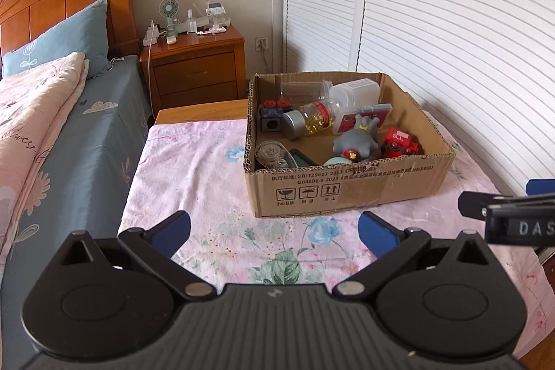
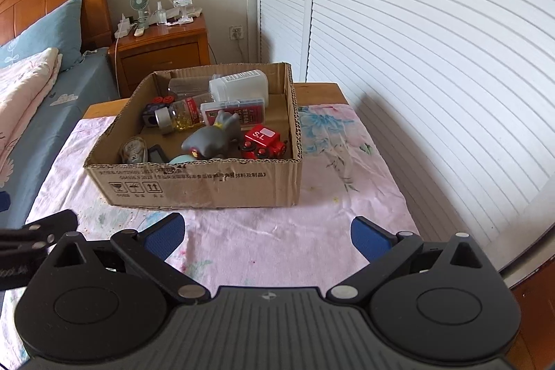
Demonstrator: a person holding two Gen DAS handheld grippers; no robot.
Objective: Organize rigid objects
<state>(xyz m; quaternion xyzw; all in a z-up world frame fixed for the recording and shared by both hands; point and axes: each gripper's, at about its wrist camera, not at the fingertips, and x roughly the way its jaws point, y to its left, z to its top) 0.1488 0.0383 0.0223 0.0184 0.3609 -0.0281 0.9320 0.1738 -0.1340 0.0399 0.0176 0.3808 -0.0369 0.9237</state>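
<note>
Left gripper [image 1: 274, 233] and right gripper [image 2: 267, 231] level, jaws spread wide.

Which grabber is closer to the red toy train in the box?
Right, though only slightly. The red toy train sits in the cardboard box's near right corner. The right gripper hovers open before that side; the left gripper, also open, faces the left half.

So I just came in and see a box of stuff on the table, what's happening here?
A person holds two grippers, and both the left gripper and the right gripper hover open and empty over the floral tablecloth, short of the cardboard box. Nothing is being handled. The box already holds a grey toy figure, a red toy train, a capsule jar lying on its side, a white container and other small items.
</note>
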